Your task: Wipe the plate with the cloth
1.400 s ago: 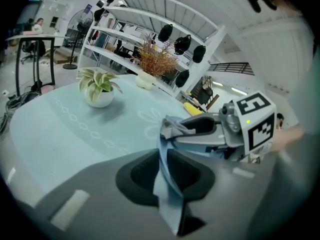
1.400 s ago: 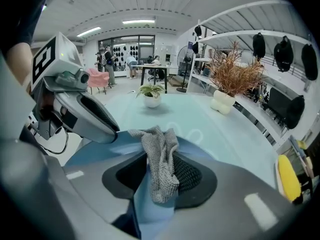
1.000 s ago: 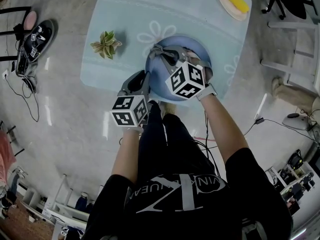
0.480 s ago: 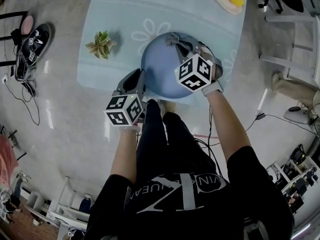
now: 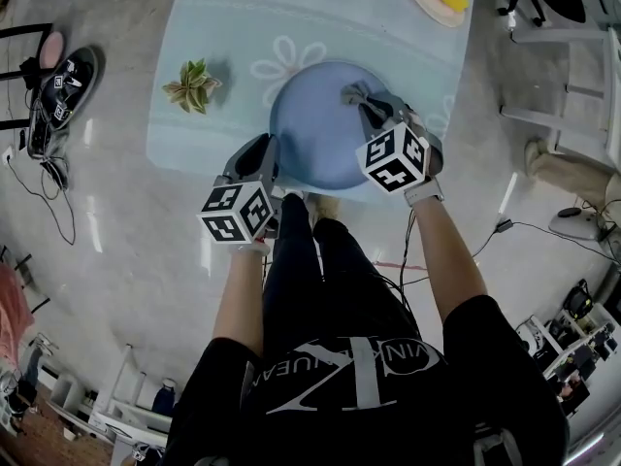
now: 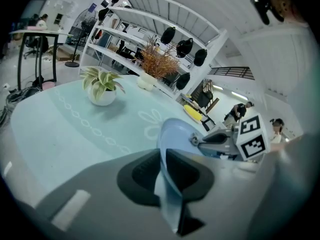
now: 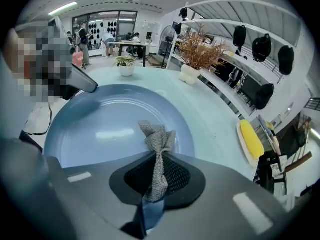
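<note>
Plate point(image 5: 310, 129) clamped by left tongs point(image 6: 163, 160); cloth point(image 7: 158, 140) pinched by right tongs point(image 7: 156, 160)

Right before you, the plate point(image 5: 310, 129) sits at the near edge of the table point(image 5: 223, 27). Your left gripper point(image 5: 260, 155) clamps the plate's near-left rim. Your right gripper point(image 5: 369, 107) is over the plate's far-right part, pinching the cloth point(image 5: 353, 93), whose free end lies on the plate's face. Left of the plate and apart from it, a potted plant point(image 5: 194, 85) stands on the table. A small dish point(image 5: 427, 10) lies at the table's far right corner. Off the table to your left, sandals point(image 5: 60, 85) lie on the floor.
</note>
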The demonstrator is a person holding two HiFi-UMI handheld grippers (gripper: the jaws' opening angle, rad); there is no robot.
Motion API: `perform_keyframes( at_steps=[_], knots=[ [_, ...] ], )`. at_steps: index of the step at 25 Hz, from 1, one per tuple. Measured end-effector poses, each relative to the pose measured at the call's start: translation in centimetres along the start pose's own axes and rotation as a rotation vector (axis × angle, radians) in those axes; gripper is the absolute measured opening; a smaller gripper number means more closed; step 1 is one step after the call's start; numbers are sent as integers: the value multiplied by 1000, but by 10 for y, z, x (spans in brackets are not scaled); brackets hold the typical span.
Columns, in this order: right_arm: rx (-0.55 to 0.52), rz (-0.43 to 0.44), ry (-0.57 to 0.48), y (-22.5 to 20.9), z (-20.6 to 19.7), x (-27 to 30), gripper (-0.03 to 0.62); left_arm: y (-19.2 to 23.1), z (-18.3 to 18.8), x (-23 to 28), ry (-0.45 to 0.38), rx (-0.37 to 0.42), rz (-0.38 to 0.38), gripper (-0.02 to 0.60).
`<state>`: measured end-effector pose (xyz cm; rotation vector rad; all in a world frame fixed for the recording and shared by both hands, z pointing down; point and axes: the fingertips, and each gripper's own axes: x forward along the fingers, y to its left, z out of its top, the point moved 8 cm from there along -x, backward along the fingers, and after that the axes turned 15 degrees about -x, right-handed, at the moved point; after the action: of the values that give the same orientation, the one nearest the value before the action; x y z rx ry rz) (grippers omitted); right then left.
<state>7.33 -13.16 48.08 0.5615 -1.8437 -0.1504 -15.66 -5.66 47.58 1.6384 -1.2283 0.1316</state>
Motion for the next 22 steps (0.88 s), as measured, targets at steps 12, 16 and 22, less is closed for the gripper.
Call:
perform_keyframes(
  at_steps=[12,16,22],
  knots=[
    [101,145,24,52,-13,-28,37,0,-1,0,-10,-9,9,0],
    [126,213,15,73,-3,-33,37,0,-2,1,-10,-10,13,0],
    [121,298,-24,90,17,-33,38,-1,-1,0,-15,-21,19,0]
  ],
)
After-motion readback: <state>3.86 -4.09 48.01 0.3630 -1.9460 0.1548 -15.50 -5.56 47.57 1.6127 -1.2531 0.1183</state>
